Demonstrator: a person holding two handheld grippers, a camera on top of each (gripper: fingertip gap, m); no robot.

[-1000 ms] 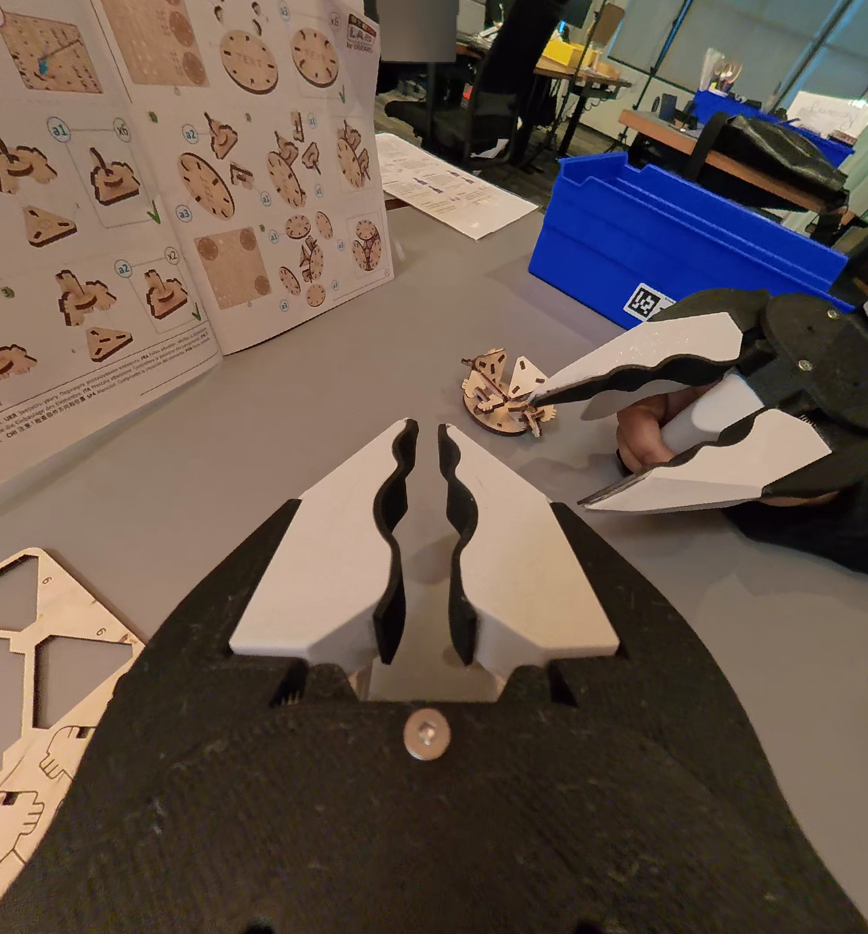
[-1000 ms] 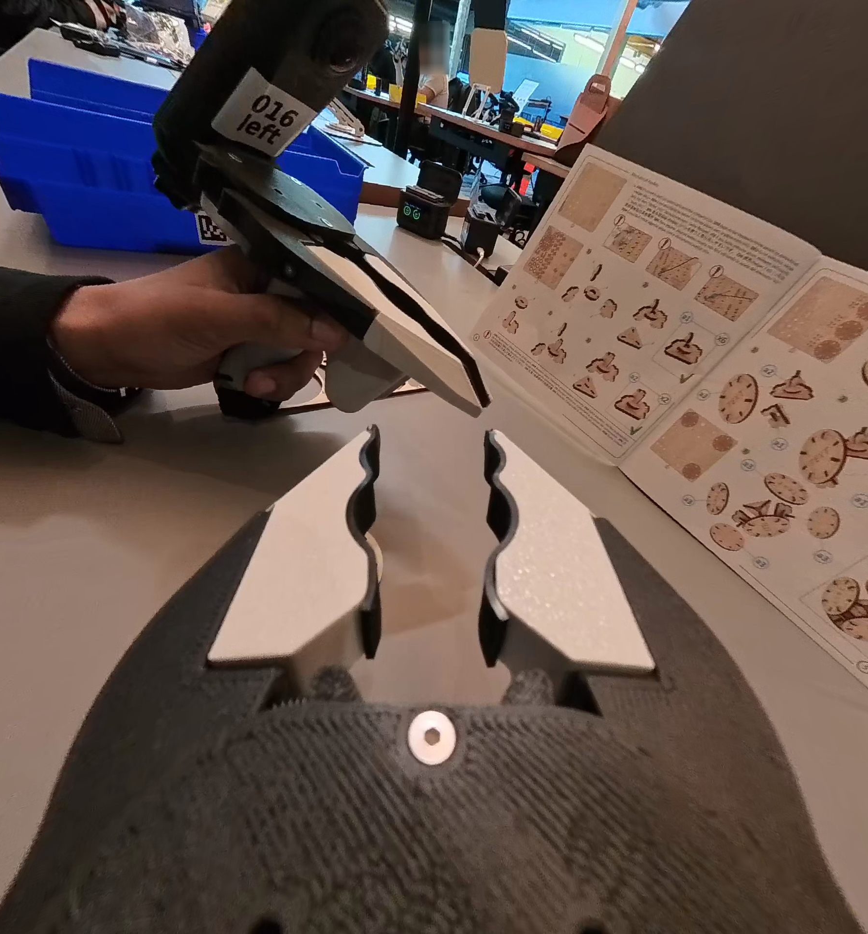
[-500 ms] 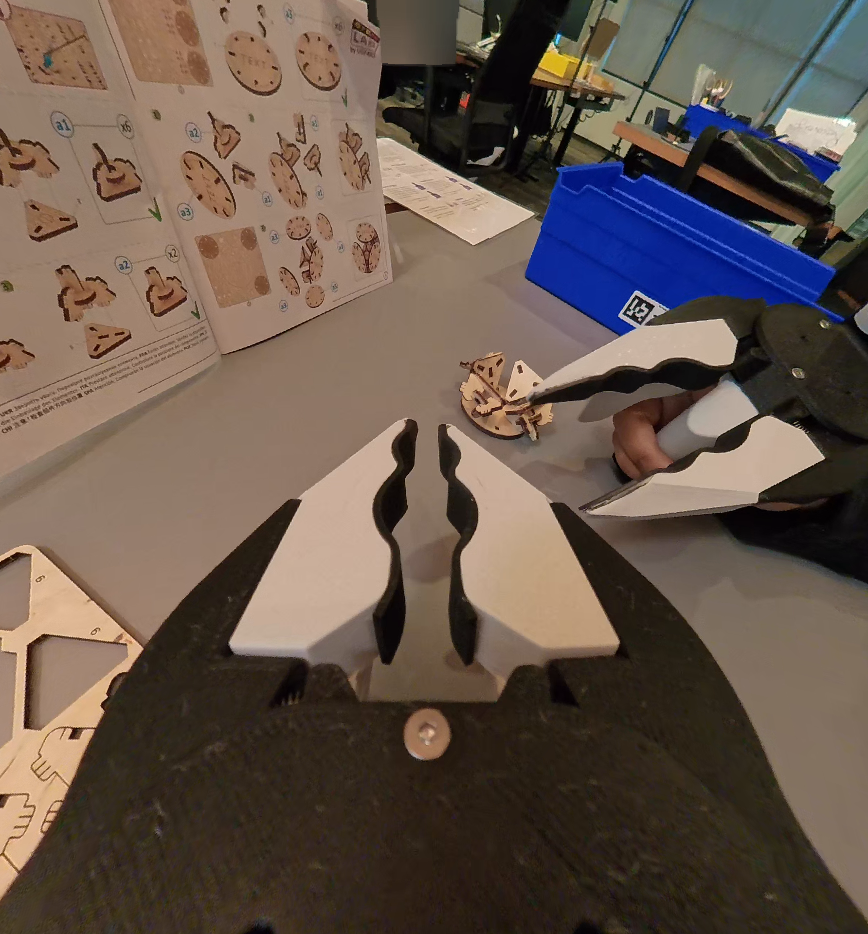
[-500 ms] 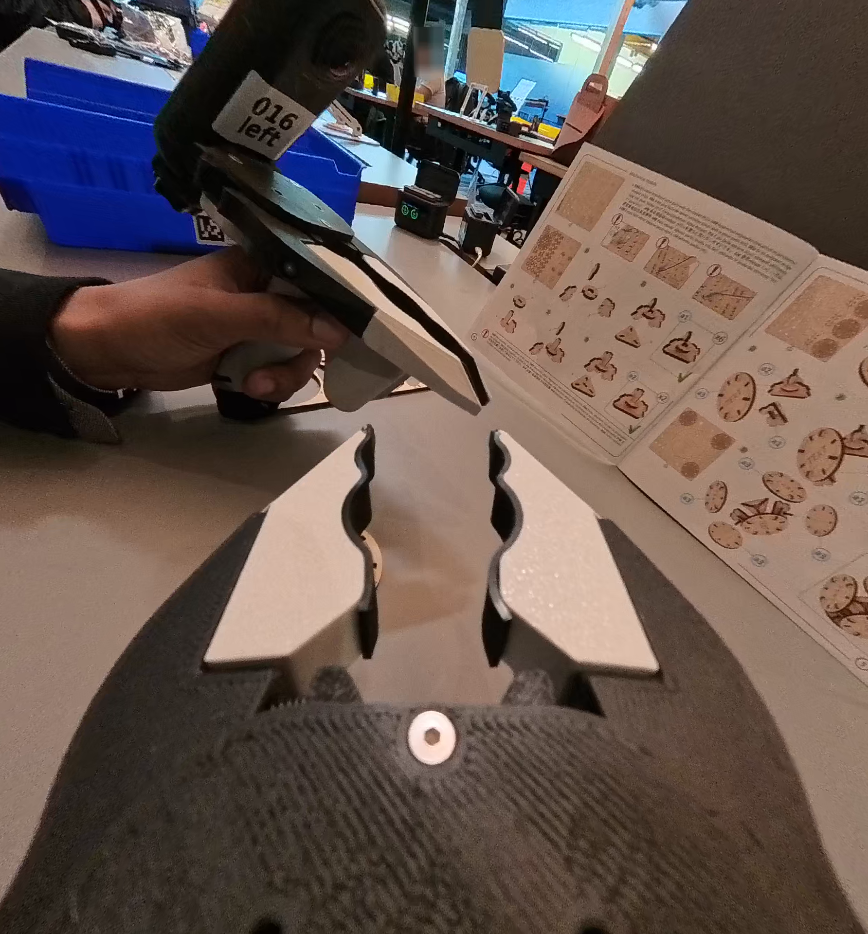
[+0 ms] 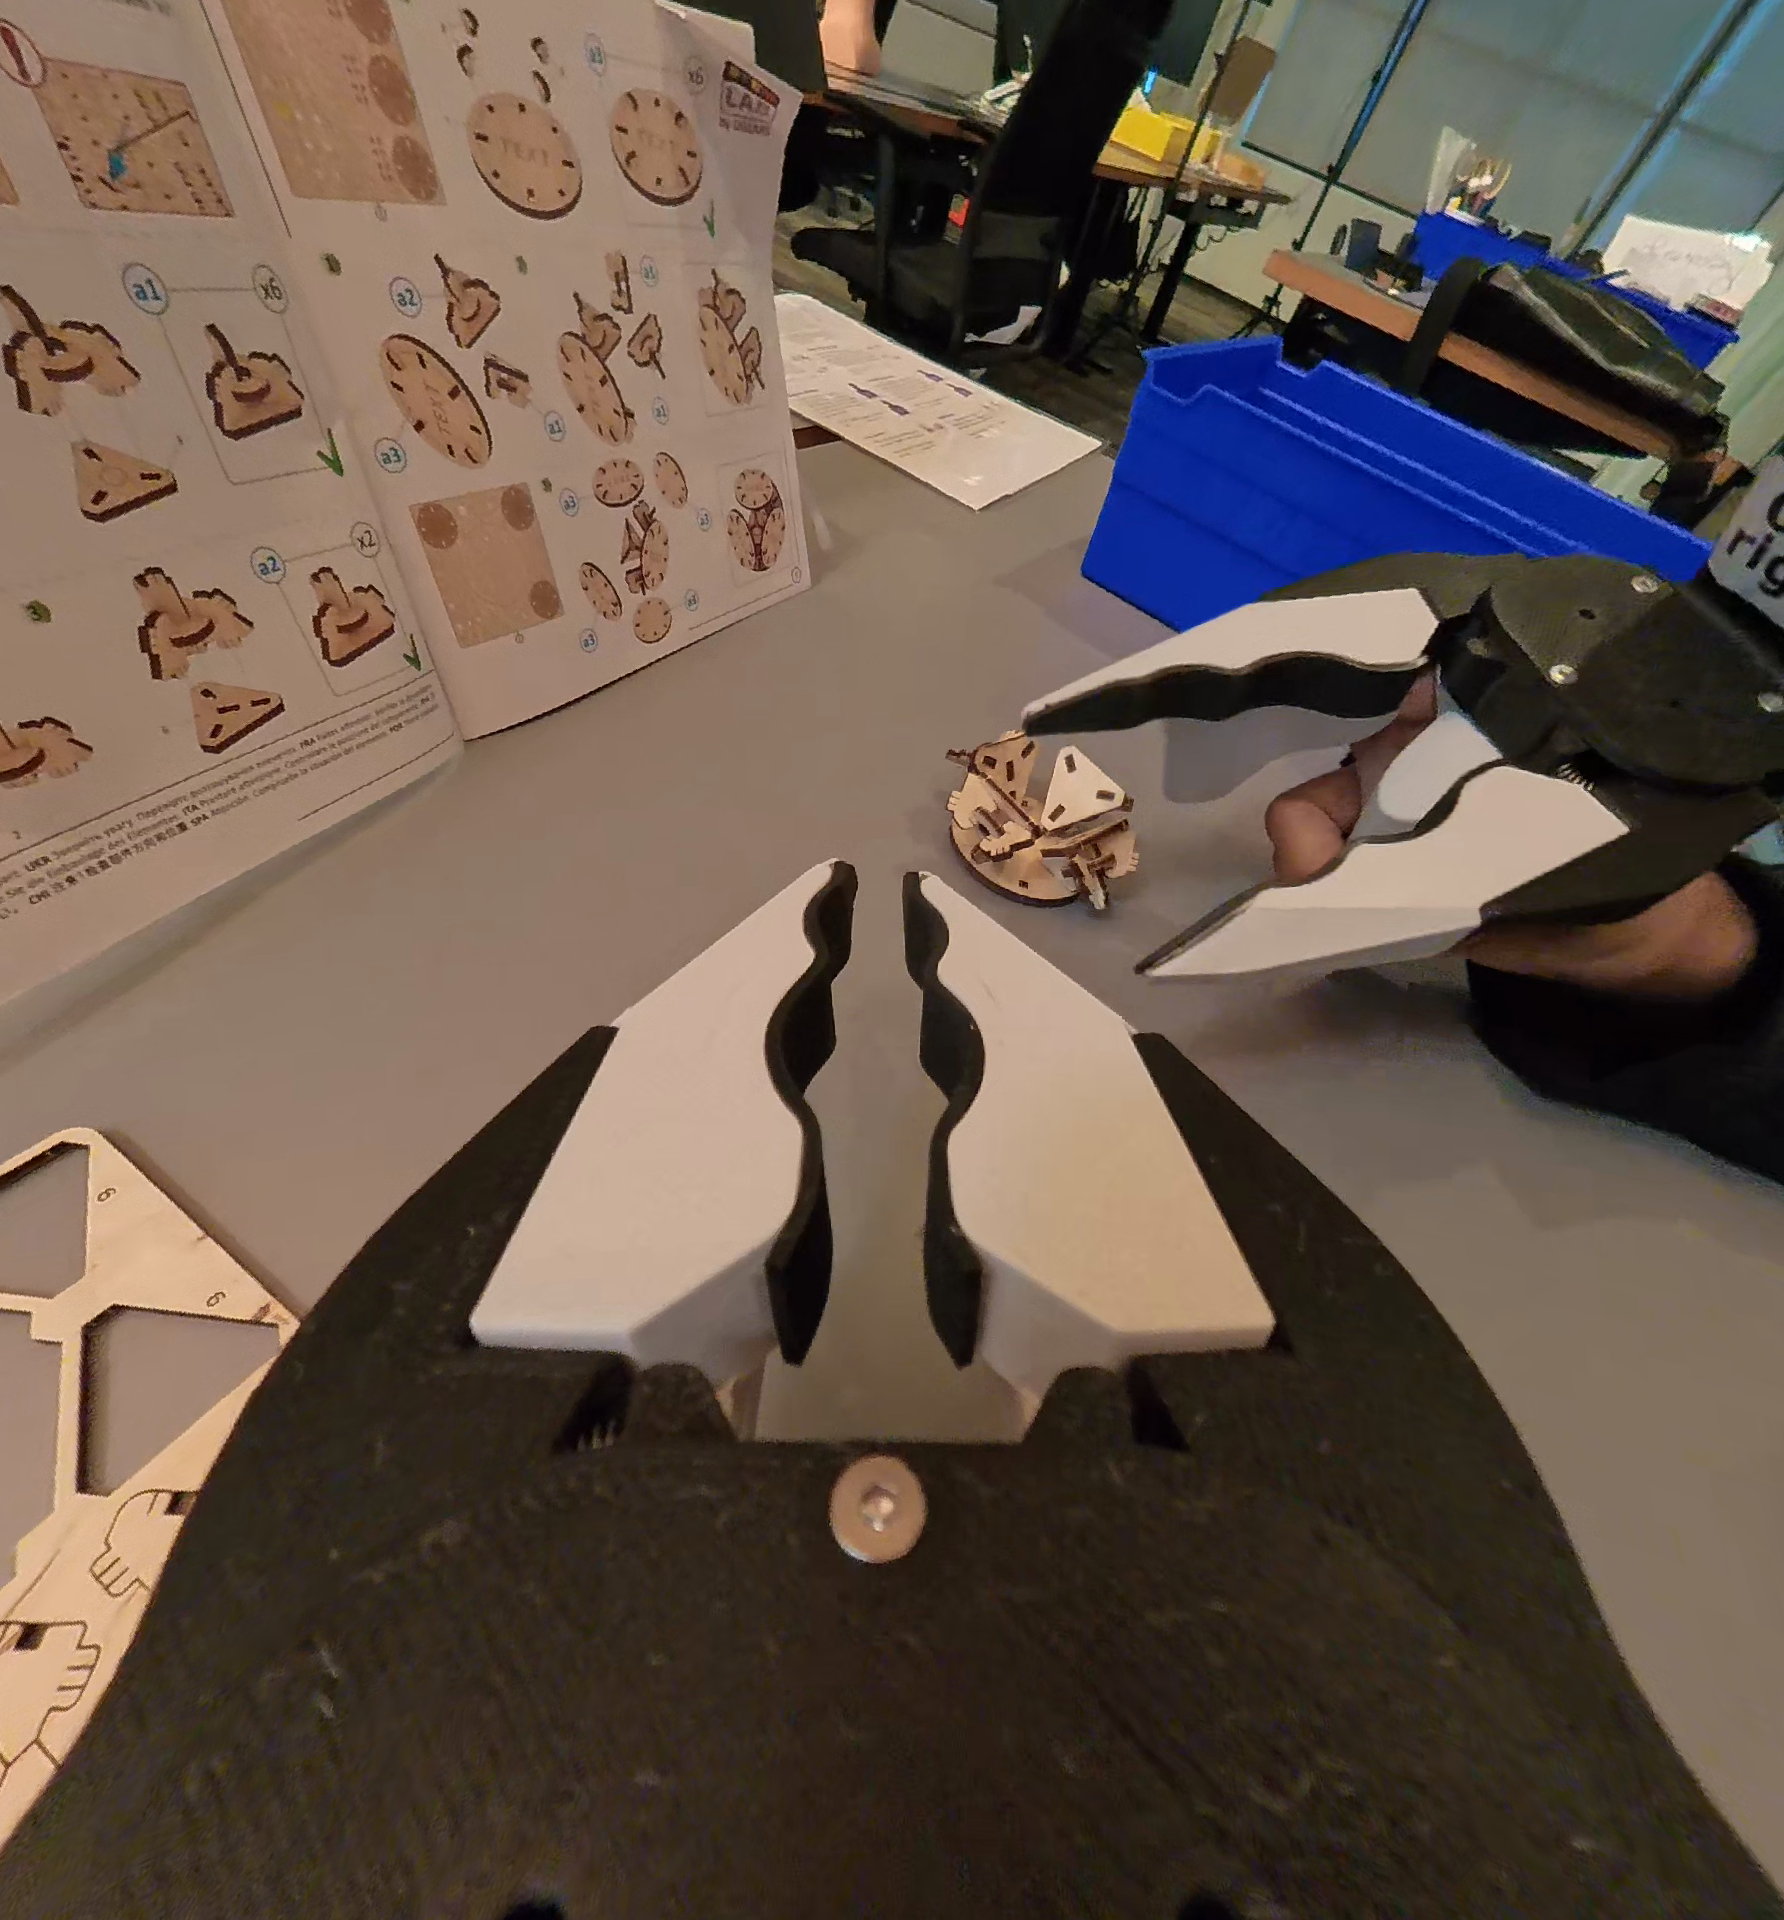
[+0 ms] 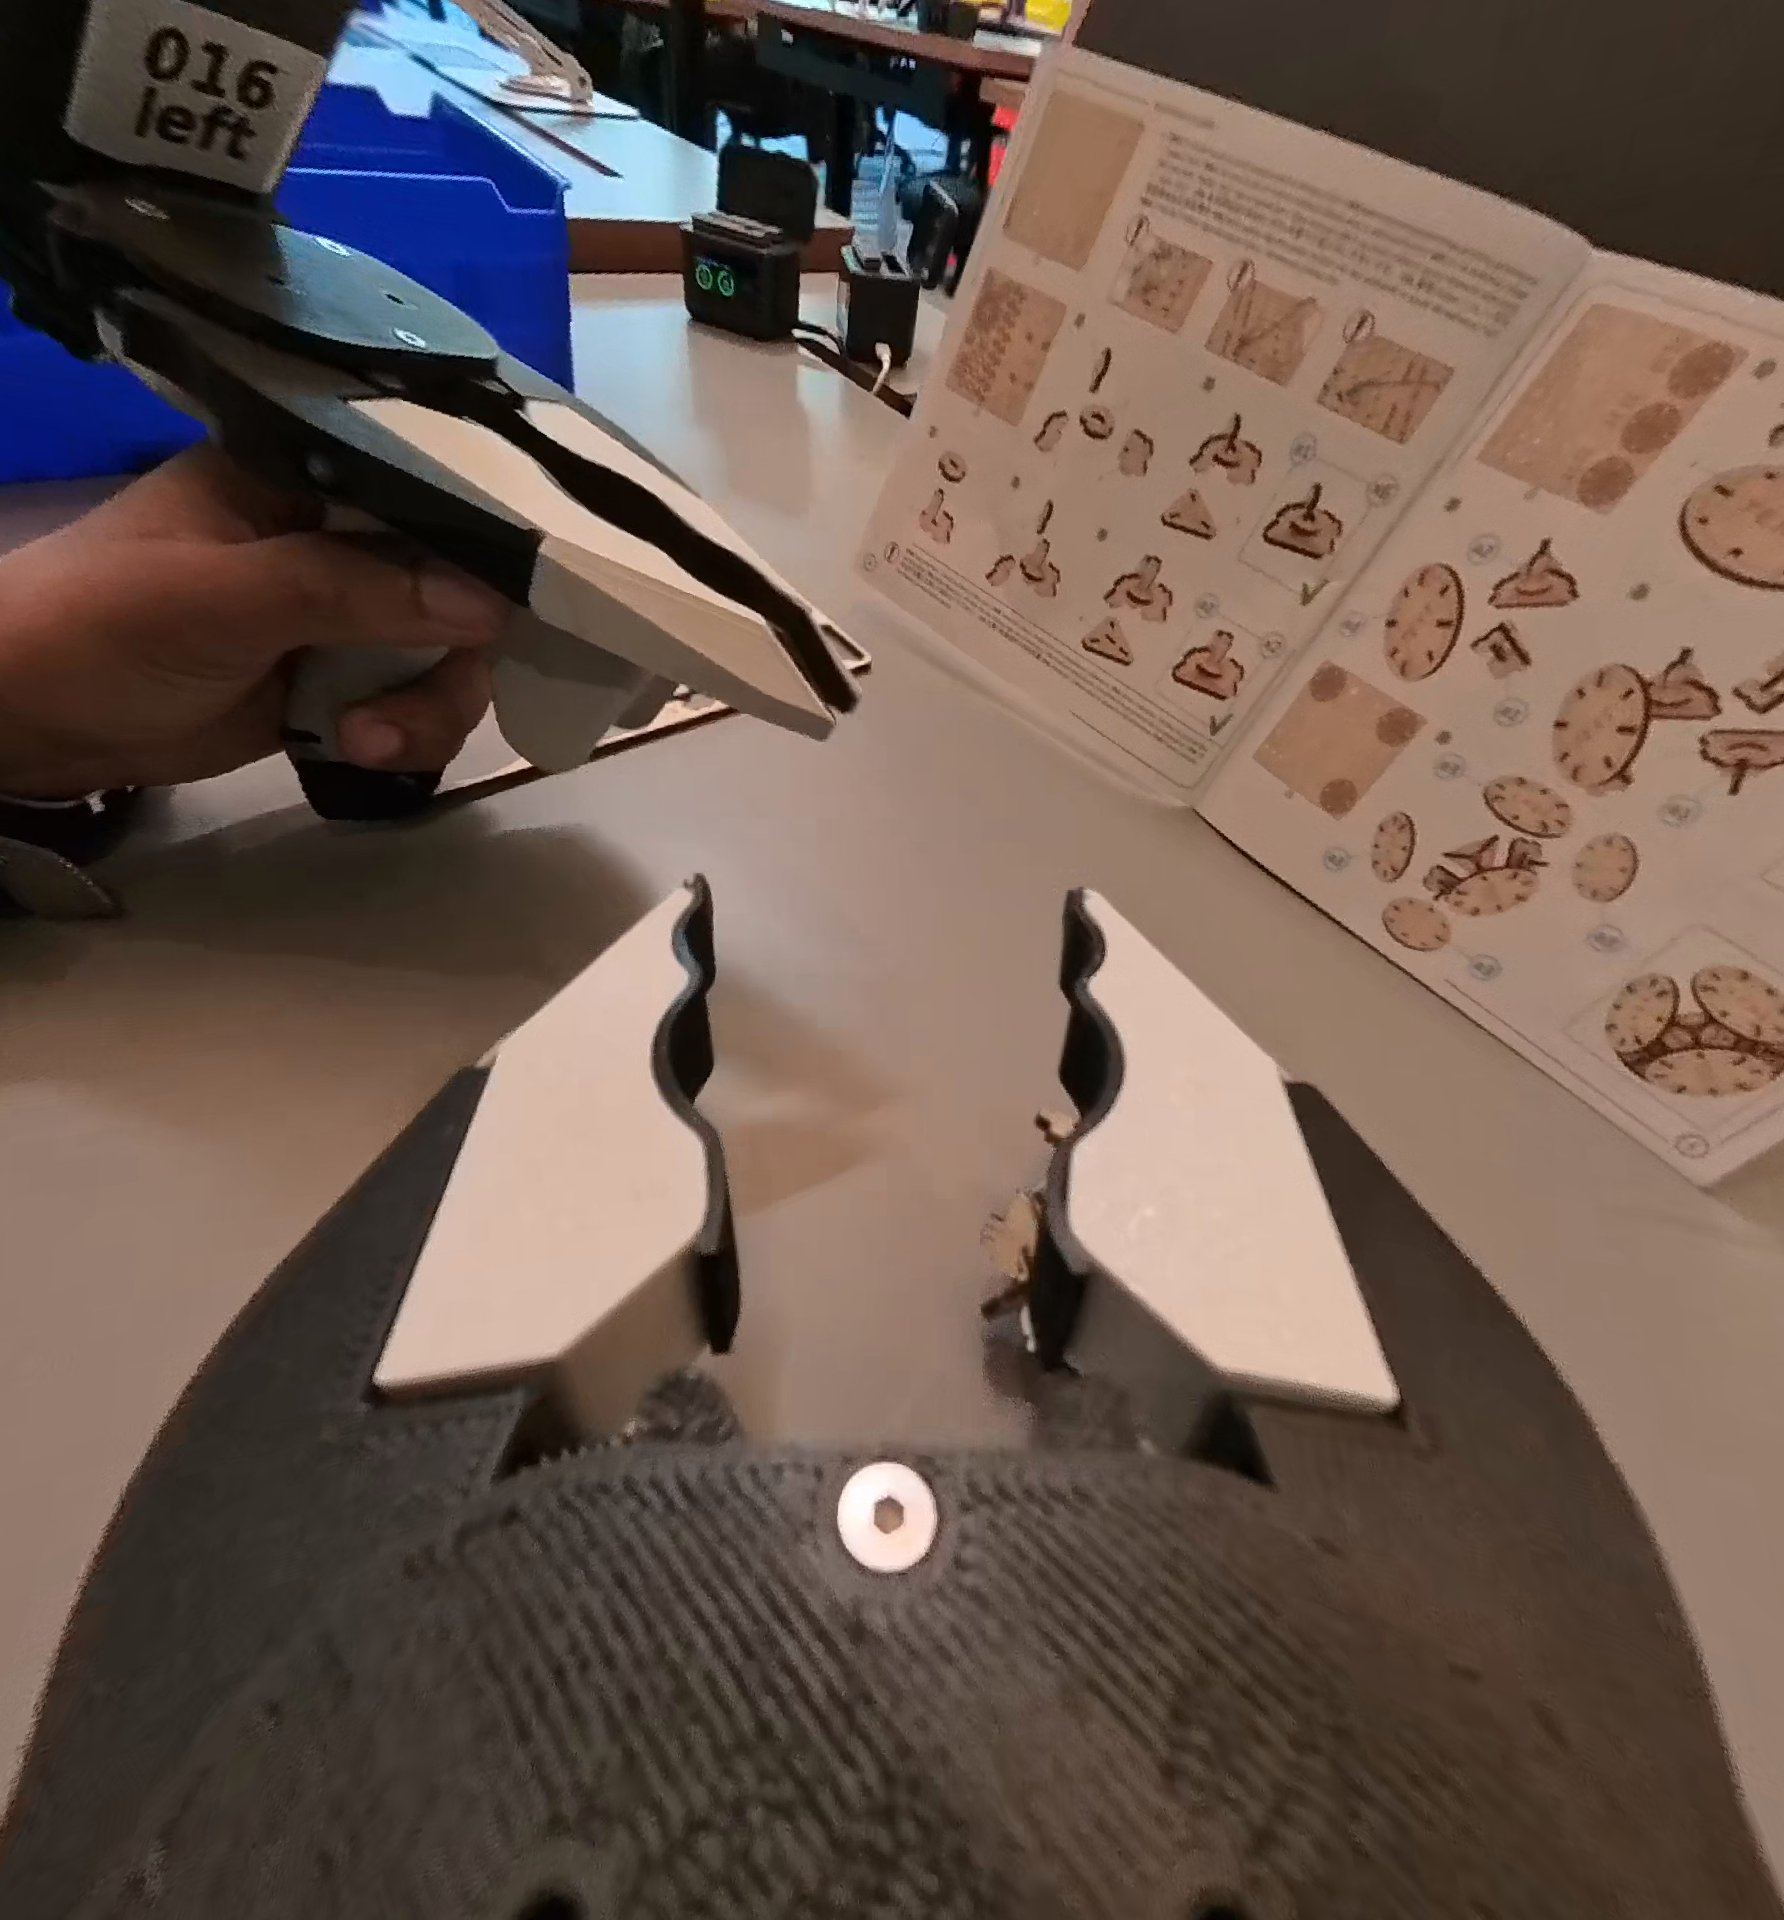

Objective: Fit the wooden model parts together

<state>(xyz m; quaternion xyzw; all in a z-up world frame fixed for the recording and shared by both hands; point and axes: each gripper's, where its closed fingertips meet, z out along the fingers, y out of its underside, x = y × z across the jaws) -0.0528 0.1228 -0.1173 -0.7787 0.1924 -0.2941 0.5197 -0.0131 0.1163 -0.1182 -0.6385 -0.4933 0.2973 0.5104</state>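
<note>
The little wooden model (image 5: 1044, 821), a round plywood disc with slotted pieces standing on it, sits on the grey table (image 5: 659, 883), and everything else is easiest to place from it. The right gripper (image 5: 1080, 842) hovers right at the model with its jaws spread wide; one finger tip is just above the model's top piece and the other is low beside it, neither pressing, so the model is just resting there on its own. The left gripper (image 5: 880, 883) is just in front of the model, its jaws nearly together with a thin slit between them and nothing in it. Behind the model stands an open instruction booklet (image 5: 379, 416), propped up, probably so its diagrams face whoever is building. A blue bin (image 5: 1335, 488) sits beyond the model, and a plywood sheet with cut-outs (image 5: 57, 1351) lies on the table's near side. Each gripper has a white tag with writing, and the booklet carries print too.
</note>
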